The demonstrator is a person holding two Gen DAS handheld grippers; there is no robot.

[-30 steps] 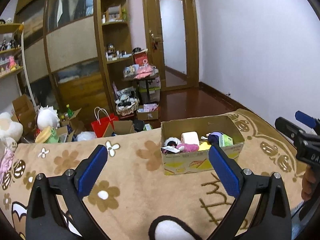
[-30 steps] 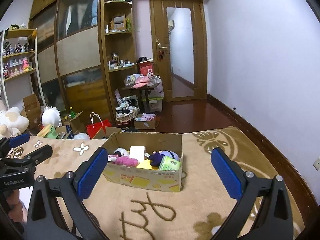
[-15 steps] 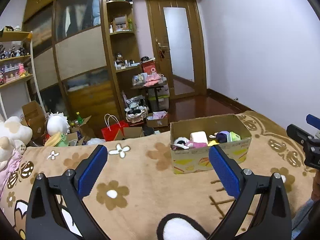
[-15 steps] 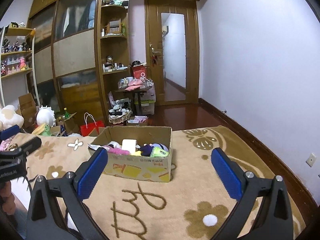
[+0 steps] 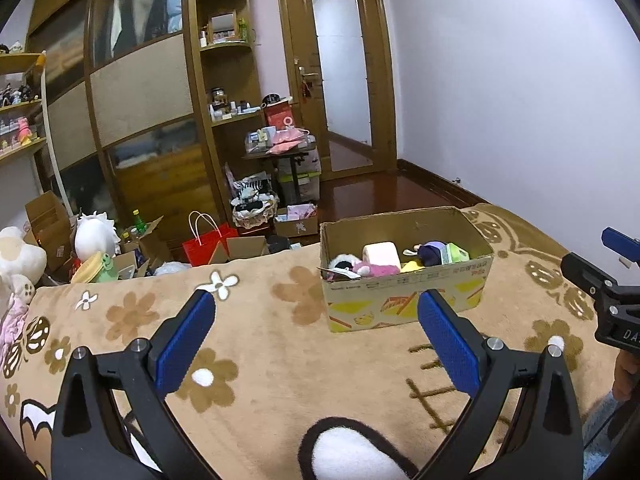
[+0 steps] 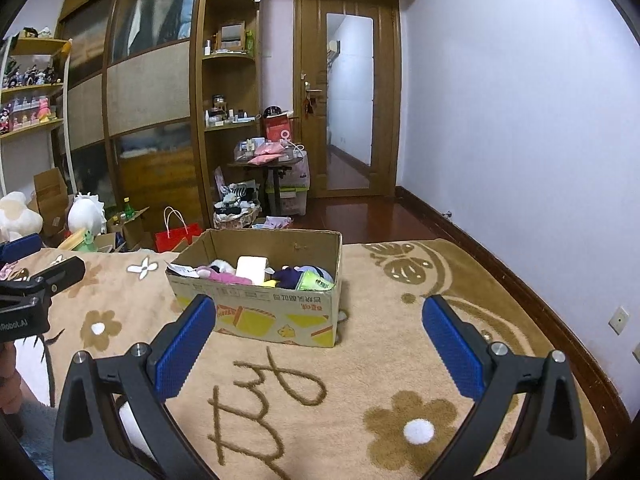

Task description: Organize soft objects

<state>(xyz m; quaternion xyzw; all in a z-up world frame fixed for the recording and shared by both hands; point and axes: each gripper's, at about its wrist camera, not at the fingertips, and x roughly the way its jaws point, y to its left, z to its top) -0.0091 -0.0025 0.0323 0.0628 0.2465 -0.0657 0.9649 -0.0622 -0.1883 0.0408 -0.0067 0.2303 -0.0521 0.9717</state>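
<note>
Cardboard box (image 5: 404,280) of soft objects, standing on a tan flowered blanket (image 5: 260,344) over what appears to be a bed. Left hand-held gripper (image 5: 316,340): blue pads spread wide, nothing between them, hovering above the blanket with the box at its 1 o'clock. Right hand-held gripper (image 6: 316,340): likewise spread and empty, with the box (image 6: 260,300) at its 11 o'clock. Neither touches the box.

Contents, left wrist view: a pink plush (image 5: 376,269) at the near wall, a pale roll (image 5: 382,254) behind it, a dark purple plush (image 5: 430,254) and a green packet (image 5: 456,255) toward 3 o'clock. The items lie packed against one another; which overlaps which cannot be told.

Likely hazards, as judgement:
- Crowding. A pad lowered onto one item may pinch a neighbour too, and lift two pieces together.
- Compliance. Plush yields under the pads; a shallow bite on fur or a loose tag could slip out in mid-air.
- Light container. The box rests on a soft, uneven surface; a pad catching its rim could tip or drag it.
- Collision. Both hand-held grippers face the same box from opposite sides, so a simultaneous reach risks contact between them.
</note>
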